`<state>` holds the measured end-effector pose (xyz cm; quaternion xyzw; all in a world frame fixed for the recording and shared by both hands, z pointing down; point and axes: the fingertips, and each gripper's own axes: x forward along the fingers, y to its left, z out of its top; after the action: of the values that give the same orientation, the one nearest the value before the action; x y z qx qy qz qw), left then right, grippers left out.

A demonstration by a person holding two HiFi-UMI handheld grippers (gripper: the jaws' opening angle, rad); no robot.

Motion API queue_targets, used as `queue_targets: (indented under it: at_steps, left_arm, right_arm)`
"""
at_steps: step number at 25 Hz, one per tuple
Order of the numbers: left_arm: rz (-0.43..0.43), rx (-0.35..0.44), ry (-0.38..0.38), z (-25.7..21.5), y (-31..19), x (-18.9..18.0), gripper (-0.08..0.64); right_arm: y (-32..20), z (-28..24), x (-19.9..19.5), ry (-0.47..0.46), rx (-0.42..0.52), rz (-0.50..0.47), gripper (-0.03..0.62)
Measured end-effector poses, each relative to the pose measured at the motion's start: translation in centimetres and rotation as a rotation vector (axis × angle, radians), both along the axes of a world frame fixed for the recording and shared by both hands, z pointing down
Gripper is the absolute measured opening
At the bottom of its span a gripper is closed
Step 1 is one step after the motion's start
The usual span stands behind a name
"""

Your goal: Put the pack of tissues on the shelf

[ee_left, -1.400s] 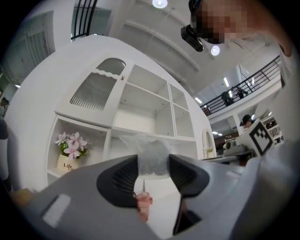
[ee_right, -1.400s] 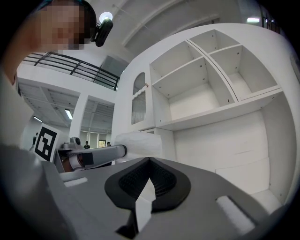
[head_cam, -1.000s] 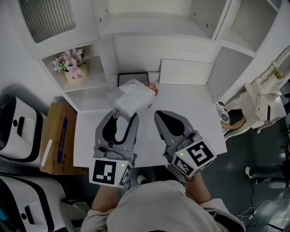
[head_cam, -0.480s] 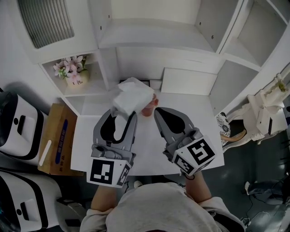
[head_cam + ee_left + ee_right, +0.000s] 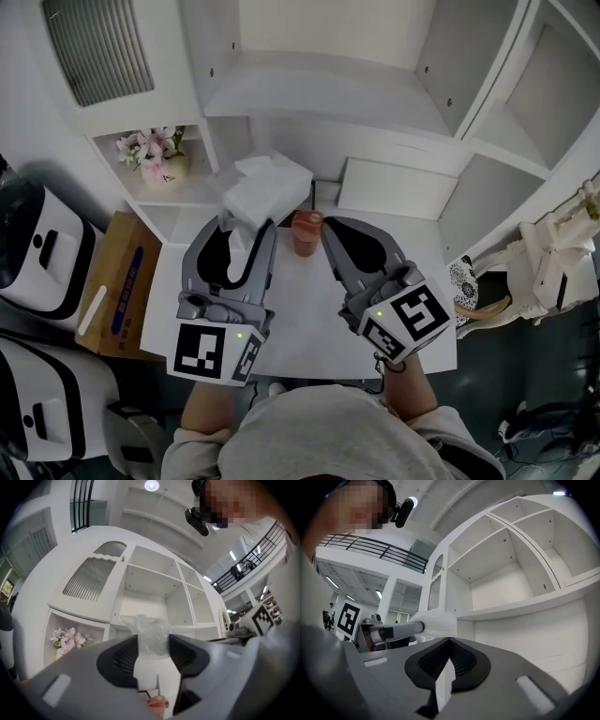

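The left gripper (image 5: 246, 231) has the pack of tissues (image 5: 265, 190) clamped in its jaws, up off the table (image 5: 309, 323) and short of the shelf (image 5: 319, 86), the right gripper (image 5: 329, 226) alongside, pinched together and empty: grasp done, placing yet to come.

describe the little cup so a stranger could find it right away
Start at the big white shelf unit; a white table stands before it. Near the table's far edge stands the cup, the only salmon-red thing there, unlike the white tissue pack.
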<state>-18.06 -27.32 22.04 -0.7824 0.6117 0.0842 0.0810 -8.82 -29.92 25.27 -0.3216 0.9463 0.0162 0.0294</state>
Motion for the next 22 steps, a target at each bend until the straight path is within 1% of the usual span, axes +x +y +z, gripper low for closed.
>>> queue_targets:
  at_steps: [4,11,22]
  left_arm:
    - [-0.045,0.035,0.02,-2.2,-0.6,-0.4,0.193]
    - [-0.101,0.08,0.016,-5.2,-1.8,-0.1,0.193]
    - [-0.169,0.12,-0.024,-8.2,-4.7,0.4,0.193]
  right_arm:
    - [-0.7,-0.6,0.0,0.005,0.009,-0.033,0.0]
    - [-2.1,-1.1,1.2,-0.009,0.001,-0.062,0.0]
    - [-4.3,-0.7,2.4,-0.044,-0.03,-0.097,0.0]
